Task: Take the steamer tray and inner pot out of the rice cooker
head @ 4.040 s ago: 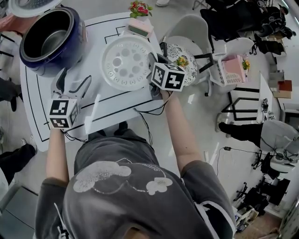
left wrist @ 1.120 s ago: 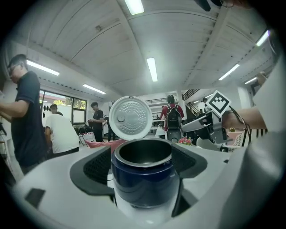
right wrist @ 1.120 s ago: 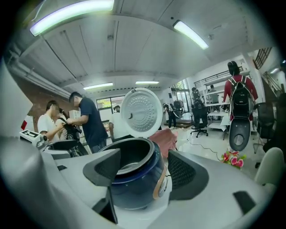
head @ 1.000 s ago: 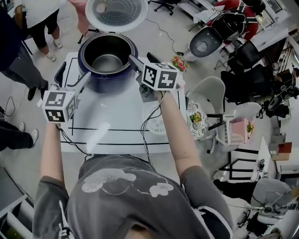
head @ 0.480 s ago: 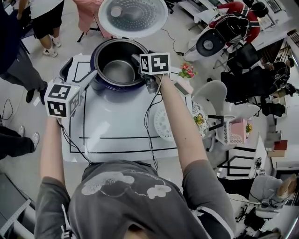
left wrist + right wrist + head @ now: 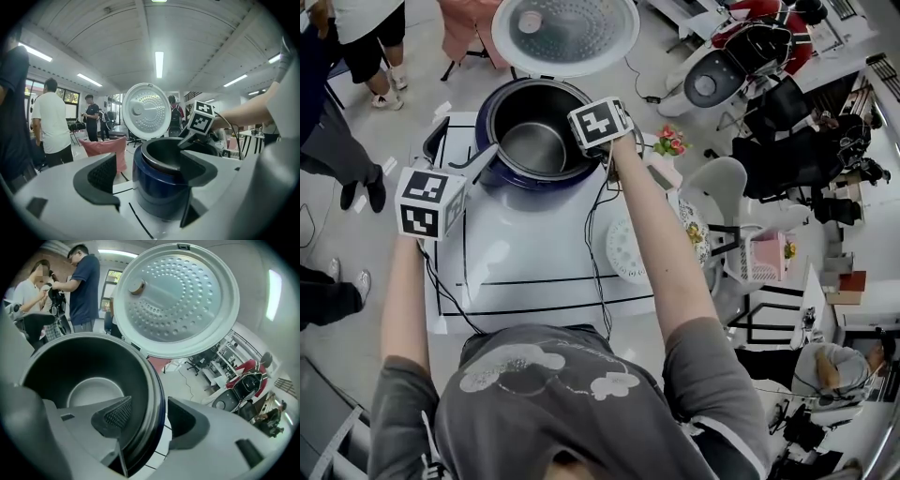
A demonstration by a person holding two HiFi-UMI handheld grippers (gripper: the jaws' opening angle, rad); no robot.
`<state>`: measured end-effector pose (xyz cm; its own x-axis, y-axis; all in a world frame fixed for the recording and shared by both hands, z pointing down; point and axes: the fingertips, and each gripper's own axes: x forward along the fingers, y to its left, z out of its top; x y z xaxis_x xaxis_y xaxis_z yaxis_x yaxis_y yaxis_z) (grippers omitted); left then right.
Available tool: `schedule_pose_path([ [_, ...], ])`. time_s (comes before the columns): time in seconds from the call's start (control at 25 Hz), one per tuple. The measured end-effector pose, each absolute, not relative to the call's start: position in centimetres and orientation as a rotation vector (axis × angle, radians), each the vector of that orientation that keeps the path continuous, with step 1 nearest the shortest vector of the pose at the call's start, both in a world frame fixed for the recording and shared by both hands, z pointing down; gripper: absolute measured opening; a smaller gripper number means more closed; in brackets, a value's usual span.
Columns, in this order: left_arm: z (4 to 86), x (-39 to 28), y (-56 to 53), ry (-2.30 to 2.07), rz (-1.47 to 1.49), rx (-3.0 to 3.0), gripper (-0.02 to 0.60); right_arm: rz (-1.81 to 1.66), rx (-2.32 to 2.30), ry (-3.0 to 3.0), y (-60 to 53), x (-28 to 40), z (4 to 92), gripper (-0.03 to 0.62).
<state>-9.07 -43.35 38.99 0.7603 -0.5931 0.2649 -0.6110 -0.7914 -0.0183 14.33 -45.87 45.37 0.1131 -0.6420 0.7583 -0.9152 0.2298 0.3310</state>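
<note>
1. Dark metal inner pot, empty, seated in the round dark-blue rice cooker at the far edge of the white table with black lines.
2. Right gripper tipped steeply down over the pot's near right rim. One jaw inside the wall, the other outside, rim between them. Jaws closing, with a gap on the outer side and the pads not yet pressing.
3. Right arm stretched long across the table, the gripper's marker cube above the rim.
4. Left gripper held almost level near the cooker's left side. Jaws wide apart, nothing in them, only the cooker body seen beyond the gap.
5. Left arm reaching straight forward along the table's left side.
6. Round silver perforated lid open, standing up behind the pot.
7. White round perforated steamer tray flat on the table beside the right forearm, partly hidden by it, well apart from the cooker.
8. Small pot of red flowers and pink box by the table's far right corner.
9. White chair beyond, further right.
10. People standing on the floor at far left.
</note>
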Motion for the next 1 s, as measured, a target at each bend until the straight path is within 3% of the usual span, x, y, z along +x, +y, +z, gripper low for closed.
schedule_pose_path([
  [0.12, 39.0, -9.1, -43.4, -1.005, 0.402, 2.874, 0.42, 0.336, 1.484, -1.541, -45.8, 15.7, 45.5, 0.175],
  [1.0, 37.3, -7.5, -45.5, -1.091, 0.34, 2.933, 0.42, 0.267, 1.688, -1.803, -45.3, 13.4, 39.1, 0.1],
])
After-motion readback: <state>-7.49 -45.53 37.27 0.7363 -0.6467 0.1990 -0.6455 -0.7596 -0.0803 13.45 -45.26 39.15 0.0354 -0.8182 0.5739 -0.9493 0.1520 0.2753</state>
